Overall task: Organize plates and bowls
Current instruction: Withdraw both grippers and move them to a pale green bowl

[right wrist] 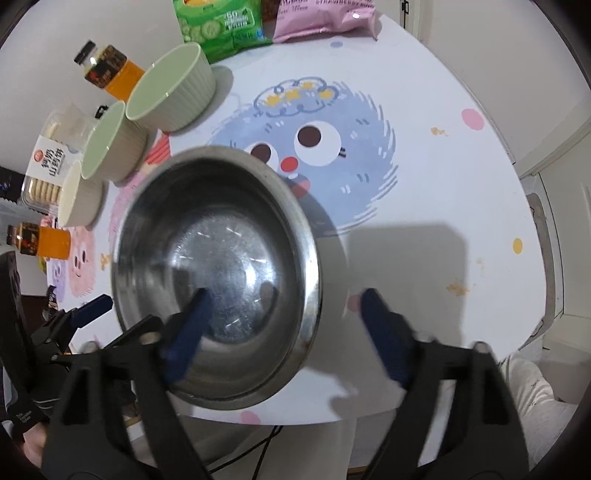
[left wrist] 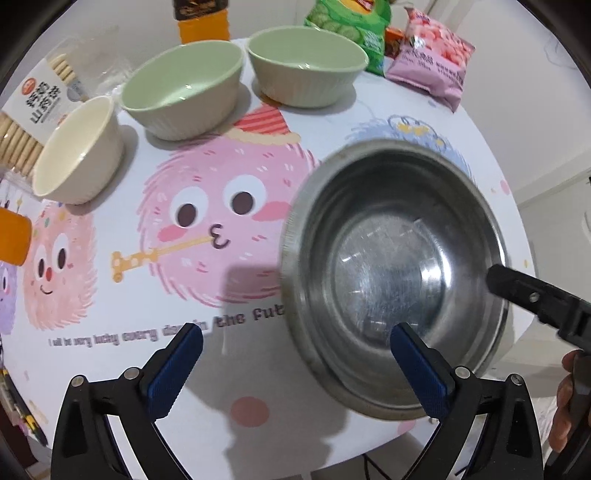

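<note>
A steel bowl point(left wrist: 395, 280) sits near the table's front edge; it also shows in the right wrist view point(right wrist: 218, 273). My right gripper point(right wrist: 284, 314) is open, its left finger inside the bowl and its right finger outside, straddling the rim. My left gripper point(left wrist: 295, 350) is open just left of the bowl, its right finger over the bowl's near rim. Two green bowls point(left wrist: 184, 88) point(left wrist: 306, 62) and a cream bowl point(left wrist: 77, 151) stand in a row at the back left.
Snack bags, green point(left wrist: 351, 22) and pink point(left wrist: 432, 59), lie at the back. A biscuit pack point(left wrist: 33, 107) and orange juice bottles point(left wrist: 201, 18) point(right wrist: 40, 240) stand at the left. The table edge point(right wrist: 517, 206) curves round on the right.
</note>
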`<state>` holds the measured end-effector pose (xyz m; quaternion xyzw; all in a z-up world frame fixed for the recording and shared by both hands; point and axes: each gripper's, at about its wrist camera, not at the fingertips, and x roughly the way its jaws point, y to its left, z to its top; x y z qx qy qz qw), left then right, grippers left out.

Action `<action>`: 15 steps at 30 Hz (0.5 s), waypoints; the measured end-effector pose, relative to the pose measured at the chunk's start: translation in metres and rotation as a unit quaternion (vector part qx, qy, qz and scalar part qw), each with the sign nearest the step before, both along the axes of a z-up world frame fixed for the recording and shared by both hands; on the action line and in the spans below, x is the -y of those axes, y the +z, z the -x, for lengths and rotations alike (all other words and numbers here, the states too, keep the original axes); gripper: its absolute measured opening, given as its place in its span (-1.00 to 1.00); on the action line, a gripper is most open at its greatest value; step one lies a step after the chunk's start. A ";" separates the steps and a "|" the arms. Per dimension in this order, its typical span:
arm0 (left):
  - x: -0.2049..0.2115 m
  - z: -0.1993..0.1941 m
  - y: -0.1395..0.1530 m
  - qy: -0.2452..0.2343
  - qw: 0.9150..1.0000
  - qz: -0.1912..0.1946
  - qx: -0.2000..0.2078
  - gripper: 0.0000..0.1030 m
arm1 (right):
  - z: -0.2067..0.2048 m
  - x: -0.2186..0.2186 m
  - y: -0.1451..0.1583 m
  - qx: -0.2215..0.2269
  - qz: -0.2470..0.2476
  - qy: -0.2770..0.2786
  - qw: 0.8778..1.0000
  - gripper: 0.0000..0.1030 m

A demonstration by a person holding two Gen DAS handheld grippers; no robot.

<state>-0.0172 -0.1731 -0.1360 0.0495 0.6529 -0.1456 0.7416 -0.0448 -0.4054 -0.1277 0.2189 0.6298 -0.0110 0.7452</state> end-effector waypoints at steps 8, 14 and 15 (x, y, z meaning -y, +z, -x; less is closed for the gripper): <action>-0.024 -0.024 0.043 0.012 1.000 0.028 0.006 1.00 | -0.005 0.026 0.038 0.022 -0.037 -0.075 0.996 1.00; -0.018 -0.040 0.072 -0.037 0.998 0.021 0.041 1.00 | -0.021 0.036 0.054 0.036 -0.092 -0.125 0.987 1.00; -0.016 -0.042 0.077 -0.048 0.998 0.019 0.048 1.00 | -0.025 0.036 0.055 0.037 -0.104 -0.133 0.985 1.00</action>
